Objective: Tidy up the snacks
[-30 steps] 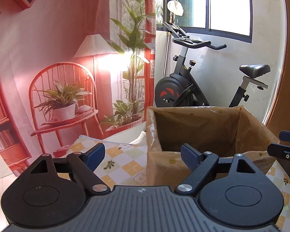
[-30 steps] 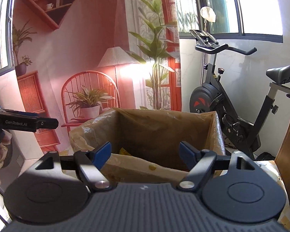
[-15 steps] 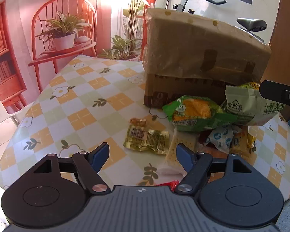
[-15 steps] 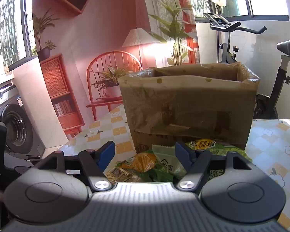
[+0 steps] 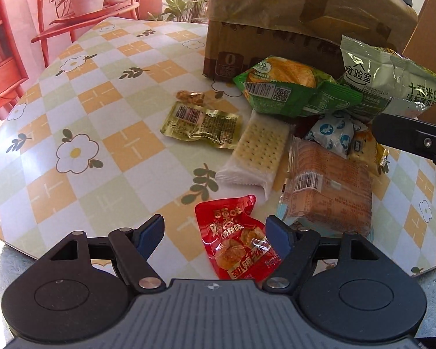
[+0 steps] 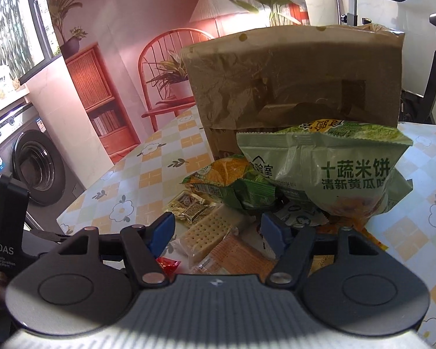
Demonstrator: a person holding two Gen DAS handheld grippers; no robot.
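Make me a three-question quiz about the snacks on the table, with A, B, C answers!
1. Where is the red snack pouch?
A. between the left gripper's fingers
B. inside the box
C. on the chair

2. What colour is the packet beside the cracker pack?
A. blue
B. gold
C. pink

3. How does the cardboard box stand?
A. crushed flat
B. upright behind the snacks
C. on its side

Answers: 1 A, it lies between the open fingers, untouched. 2 B, its foil is gold. 3 B, it rises upright behind the pile.
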